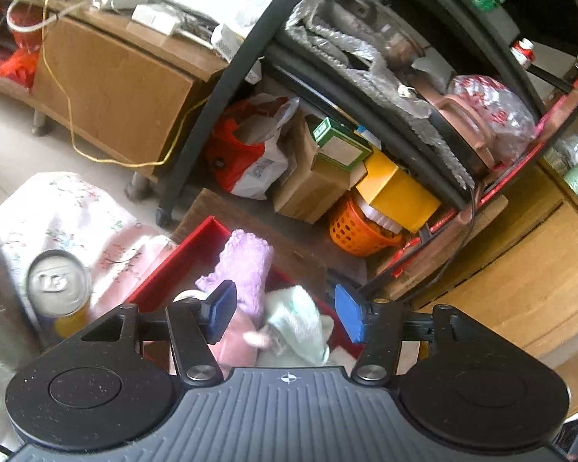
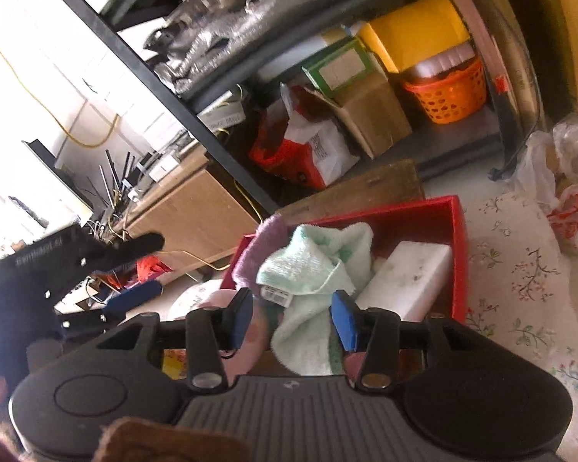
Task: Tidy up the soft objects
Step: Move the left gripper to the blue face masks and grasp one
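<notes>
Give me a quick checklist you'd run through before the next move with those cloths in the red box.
1. Left gripper open and empty: ok, jaws wide apart.
2. Right gripper open and empty: ok, nothing pinched.
3. Mint green towel inside the red box: ok, though crumpled, not folded.
4. Purple cloth fully inside the box: cannot tell, it lies at the box's wall.
5. White block clear of the towel: not ok, the towel lies against it.
6. Drink can away from the left gripper's path: ok, it stands outside the box on the floral cloth.
</notes>
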The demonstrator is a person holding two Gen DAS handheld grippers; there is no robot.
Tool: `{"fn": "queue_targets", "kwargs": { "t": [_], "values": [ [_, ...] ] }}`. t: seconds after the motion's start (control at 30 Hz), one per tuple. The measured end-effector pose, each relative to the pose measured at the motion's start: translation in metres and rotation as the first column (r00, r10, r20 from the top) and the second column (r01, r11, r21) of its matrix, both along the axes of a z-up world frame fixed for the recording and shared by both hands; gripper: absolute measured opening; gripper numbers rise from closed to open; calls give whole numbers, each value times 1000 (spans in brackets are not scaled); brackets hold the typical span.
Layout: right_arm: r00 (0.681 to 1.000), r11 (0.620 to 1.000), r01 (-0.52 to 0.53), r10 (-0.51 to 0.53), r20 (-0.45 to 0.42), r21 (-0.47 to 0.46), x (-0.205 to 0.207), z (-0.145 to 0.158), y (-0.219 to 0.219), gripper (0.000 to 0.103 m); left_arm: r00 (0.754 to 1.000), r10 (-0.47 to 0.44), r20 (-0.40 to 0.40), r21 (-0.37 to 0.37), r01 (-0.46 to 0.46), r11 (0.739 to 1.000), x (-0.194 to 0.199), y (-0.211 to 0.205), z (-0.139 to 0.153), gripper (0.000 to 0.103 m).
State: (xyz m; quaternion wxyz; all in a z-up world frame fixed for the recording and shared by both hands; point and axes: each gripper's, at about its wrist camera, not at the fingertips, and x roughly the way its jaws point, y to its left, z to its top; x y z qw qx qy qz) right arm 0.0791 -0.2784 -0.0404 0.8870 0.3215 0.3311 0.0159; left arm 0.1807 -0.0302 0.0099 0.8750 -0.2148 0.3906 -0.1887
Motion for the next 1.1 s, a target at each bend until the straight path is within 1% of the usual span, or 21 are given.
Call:
{"fn": "queue_targets", "kwargs": {
  "t": [0.13, 0.23, 0.33, 0.4, 0.47, 0.53, 0.6, 0.67, 0.8, 0.93, 1.03, 1.07, 1.1],
  "values": [
    [1000, 1000, -11, 12, 11, -25, -22, 17, 6, 22, 1000, -13, 20, 18, 13, 1000, -30, 10, 13, 61],
    [1000, 999, -13, 13, 9, -29, -38, 22, 11, 24, 1000, -24, 15, 37, 23, 999, -53, 18, 9, 62],
    [1000, 1000, -26, 26, 8, -15, -55, 22, 18, 24, 999, -37, -20, 93, 39, 995, -72, 23, -8, 62],
    [1000, 999, -30, 30, -3, -14, -65, 19, 22, 24, 996, -40, -75, 124, 49, 991, -80, 27, -26, 61],
    [999, 999, -38, 38, -17, -14, -73, 15, 25, 24, 991, -30, -128, 139, 48, 989, -83, 33, -45, 60],
    [998, 999, -45, 45, -40, -10, -80, 10, 28, 25, 985, -18, -174, 186, 51, 981, -83, 35, -63, 59],
    [997, 998, -55, 55, -59, -3, -86, 3, 31, 25, 980, -5, -198, 227, 51, 972, -80, 35, -76, 59],
    [994, 997, -73, 72, -85, -4, -88, -3, 35, 25, 977, -1, -215, 252, 56, 966, -77, 34, -85, 60],
    [990, 995, -95, 92, -110, -22, -86, -9, 41, 25, 969, 19, -248, 255, 47, 966, -67, 32, -99, 62],
    [988, 994, -105, 101, -120, -28, -82, -13, 42, 25, 961, 52, -271, 307, 35, 951, -60, 28, -114, 61],
    [987, 994, -104, 100, -127, -29, -80, -15, 41, 25, 950, 65, -306, 315, 37, 949, -54, 27, -127, 53],
    [986, 994, -106, 101, -132, -33, -79, -15, 41, 25, 943, 69, -327, 309, 38, 950, -53, 27, -132, 48],
    [986, 994, -106, 100, -135, -37, -79, -16, 41, 25, 933, 74, -352, 303, 38, 952, -52, 28, -137, 48]
  ]
}}
